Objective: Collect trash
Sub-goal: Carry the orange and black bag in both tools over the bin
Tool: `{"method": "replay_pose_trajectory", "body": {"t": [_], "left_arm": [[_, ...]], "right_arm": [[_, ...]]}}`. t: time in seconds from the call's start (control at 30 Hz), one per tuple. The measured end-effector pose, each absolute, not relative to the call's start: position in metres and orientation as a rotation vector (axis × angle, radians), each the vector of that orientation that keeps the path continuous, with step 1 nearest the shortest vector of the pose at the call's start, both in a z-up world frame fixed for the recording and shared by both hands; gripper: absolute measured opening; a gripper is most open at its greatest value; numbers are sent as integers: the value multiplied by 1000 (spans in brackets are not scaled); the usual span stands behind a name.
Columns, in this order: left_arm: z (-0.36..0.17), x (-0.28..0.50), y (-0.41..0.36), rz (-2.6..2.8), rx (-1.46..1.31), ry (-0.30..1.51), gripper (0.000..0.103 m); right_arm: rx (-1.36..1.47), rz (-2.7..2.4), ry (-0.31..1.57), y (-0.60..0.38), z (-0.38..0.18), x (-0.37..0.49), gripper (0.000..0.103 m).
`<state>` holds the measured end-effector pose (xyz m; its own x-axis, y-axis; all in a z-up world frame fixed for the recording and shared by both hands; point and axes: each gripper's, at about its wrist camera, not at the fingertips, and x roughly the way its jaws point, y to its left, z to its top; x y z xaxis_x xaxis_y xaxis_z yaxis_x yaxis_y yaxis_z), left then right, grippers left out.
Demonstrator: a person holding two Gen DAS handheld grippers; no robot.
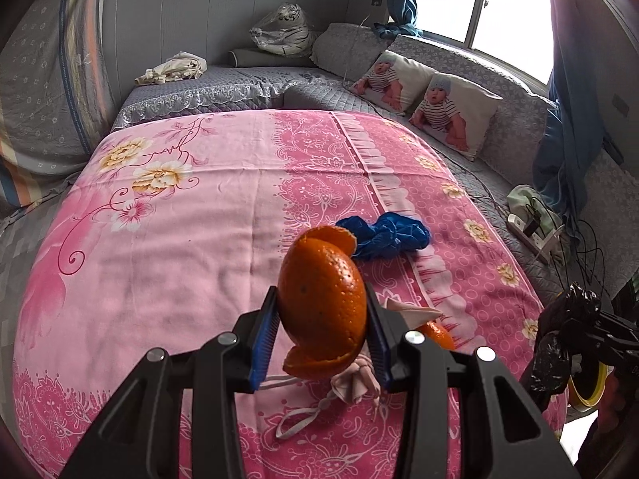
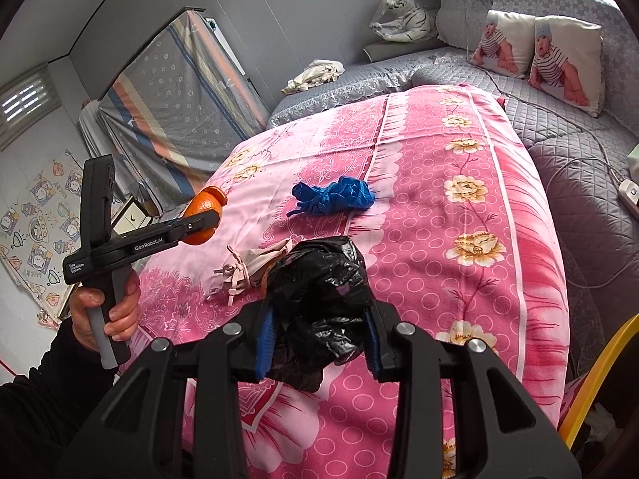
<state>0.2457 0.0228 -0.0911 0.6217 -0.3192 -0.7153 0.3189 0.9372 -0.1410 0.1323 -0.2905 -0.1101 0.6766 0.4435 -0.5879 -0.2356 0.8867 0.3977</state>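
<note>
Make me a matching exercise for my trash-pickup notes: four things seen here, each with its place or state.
Things:
1. orange peel
2. black plastic bag
3. blue glove
4. pale face mask

Places:
A. lying free mid-bedspread
B. clamped in the right hand-held gripper
C. lying just beyond the black bag
D. clamped in the left hand-held gripper

Pairs: 1-D, 2-B, 3-A, 4-C

A lived-in home bedroom. A pink floral sheet [image 1: 223, 207] covers a bed, ringed by grey quilted seating [image 1: 471, 80] under a bright window [image 1: 491, 4] with blue curtains [image 1: 567, 127]. Two baby-print cushions [image 1: 451, 111] lean there, beside a plush white tiger [image 1: 283, 32] wrapped in plastic. A cartoon-print cloth [image 2: 40, 215] hangs on one wall.
</note>
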Motion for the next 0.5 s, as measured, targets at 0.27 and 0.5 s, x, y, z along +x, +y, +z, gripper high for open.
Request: {"method": "replay_pose_trajectory", "body": {"t": [0.27, 0.5], "left_arm": [[-87, 227, -6, -422, 24, 825, 38], [-84, 210, -28, -466, 48, 831, 38]], "right_arm": [[325, 356, 716, -308, -108, 127, 34], [345, 305, 706, -330, -107, 122, 34]]}}
